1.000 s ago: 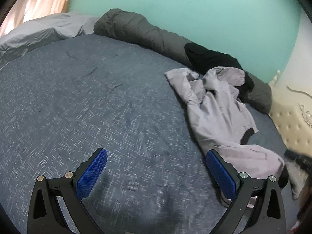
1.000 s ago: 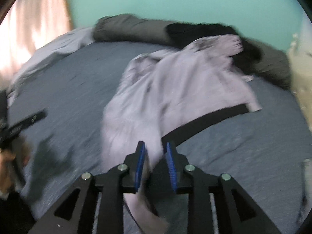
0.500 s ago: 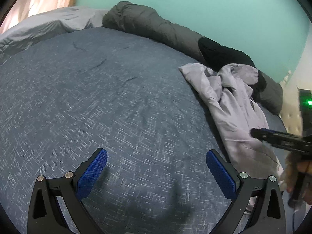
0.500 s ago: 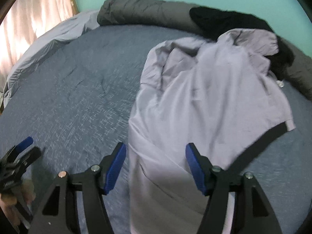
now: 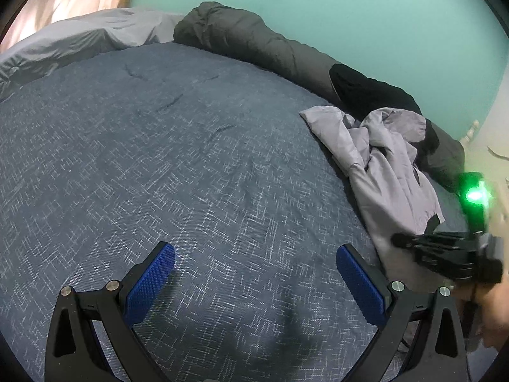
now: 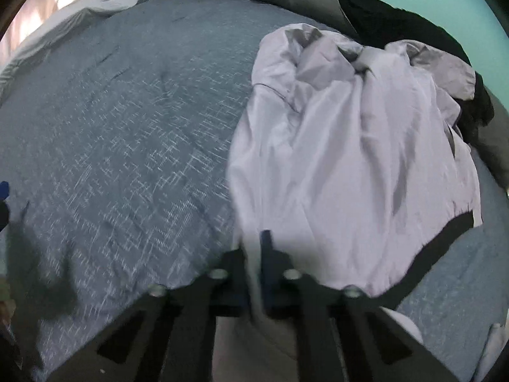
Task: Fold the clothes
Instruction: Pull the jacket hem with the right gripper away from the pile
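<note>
Left wrist view: left claw (image 5: 254, 283) hung released over the woven blue bedspread (image 5: 178, 165), as before — the right claw (image 5: 445, 251) had come in at the edge.
Right wrist view: right claw (image 6: 254, 254), open half a second ago, was clenched on the crumpled, smooth lilac jacket (image 6: 350, 159) lying on the bed's right side.

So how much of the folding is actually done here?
Hardly any. The pale lilac jacket lies crumpled on the blue bedspread, no fold made. The right gripper has pinched its near edge; the left gripper hangs open over bare bedspread. Spreading it flat and all the folds remain, and the black garment lies untouched.
</note>
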Demonstrator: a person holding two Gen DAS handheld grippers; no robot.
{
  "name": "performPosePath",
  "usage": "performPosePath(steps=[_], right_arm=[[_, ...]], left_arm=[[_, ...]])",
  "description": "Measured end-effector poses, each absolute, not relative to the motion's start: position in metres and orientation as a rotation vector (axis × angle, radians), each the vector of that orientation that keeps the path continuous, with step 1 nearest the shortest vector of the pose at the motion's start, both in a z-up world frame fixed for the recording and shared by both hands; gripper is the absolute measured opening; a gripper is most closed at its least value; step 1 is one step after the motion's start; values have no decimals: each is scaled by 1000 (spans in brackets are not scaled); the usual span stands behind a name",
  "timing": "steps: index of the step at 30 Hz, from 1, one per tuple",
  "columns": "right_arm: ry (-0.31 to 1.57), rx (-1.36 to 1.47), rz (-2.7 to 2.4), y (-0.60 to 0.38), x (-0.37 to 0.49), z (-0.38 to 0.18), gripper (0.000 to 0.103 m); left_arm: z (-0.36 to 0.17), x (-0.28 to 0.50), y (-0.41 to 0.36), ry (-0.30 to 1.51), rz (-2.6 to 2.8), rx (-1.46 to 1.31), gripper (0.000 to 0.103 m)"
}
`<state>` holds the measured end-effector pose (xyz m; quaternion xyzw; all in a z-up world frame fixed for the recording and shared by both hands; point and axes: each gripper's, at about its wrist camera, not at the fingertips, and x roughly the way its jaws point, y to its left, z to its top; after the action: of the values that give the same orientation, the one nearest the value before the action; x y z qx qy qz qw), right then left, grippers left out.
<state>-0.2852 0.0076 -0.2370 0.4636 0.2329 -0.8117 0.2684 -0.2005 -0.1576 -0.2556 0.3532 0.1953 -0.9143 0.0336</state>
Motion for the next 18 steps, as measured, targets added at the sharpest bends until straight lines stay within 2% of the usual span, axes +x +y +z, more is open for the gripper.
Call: performPosePath(steps=[5,9,18], right_arm=[[475,1156,-2237,53,-275,-177,2],[258,1111,-2259,102,-262,-119,2],[83,946,-2244,210,-208,-36,2]], left_arm=[[-246,-192,-153,586,-2833,1051,103],[-238,-179,-141,576,-2850,1043,103],[-199,-155,-107,569,-2924,1027,103]])
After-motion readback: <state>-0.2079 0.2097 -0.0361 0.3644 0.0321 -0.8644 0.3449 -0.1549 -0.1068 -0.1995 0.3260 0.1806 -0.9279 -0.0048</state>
